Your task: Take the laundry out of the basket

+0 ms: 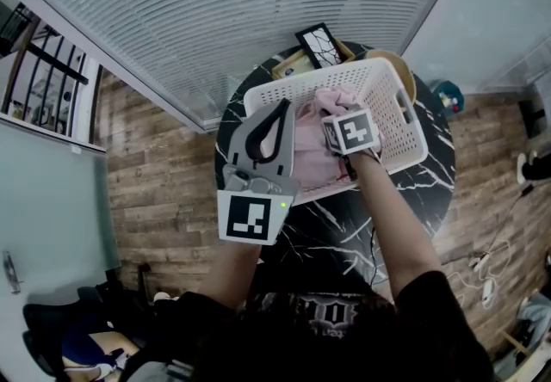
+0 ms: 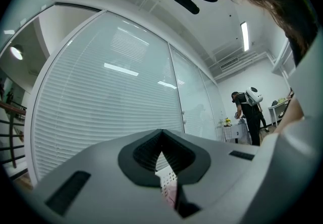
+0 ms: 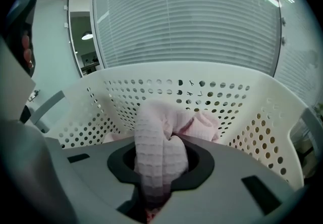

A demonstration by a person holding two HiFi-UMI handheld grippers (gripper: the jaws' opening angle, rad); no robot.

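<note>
Standing over a round black table [image 1: 344, 225] veined in white, a person in a black shirt works a gripper in each hand. Nearest the camera, the left gripper [image 1: 282, 105] is held up above the near left corner of the basket [image 1: 405, 126]. Its jaws are together at the tips with nothing between them, and it touches neither the basket nor its contents. Just beyond and to its right, the right gripper [image 3: 161, 140] tilts down into the basket, its marker cube [image 1: 351, 131] facing up, and its jaws are clamped on a fold of the laundry [image 3: 156, 157]. This is a pale pink waffle-weave cloth that bunches up between the pads and trails back into a heap. The rest of the laundry lies inside the basket, filling its left half and middle. The basket itself is white plastic with perforated walls, and it sits on the far part of the table. Behind it, at the table's far edge, a black-and-white patterned frame [image 1: 320, 45] stands propped. A curved wall of closed white blinds [image 1: 215, 19] rises past the table, above a floor [image 1: 164, 182] of wood planks. Far off along that wall, seen from the left gripper view, a figure [image 2: 248, 114] carrying a white pack stands at a small stand.
</note>
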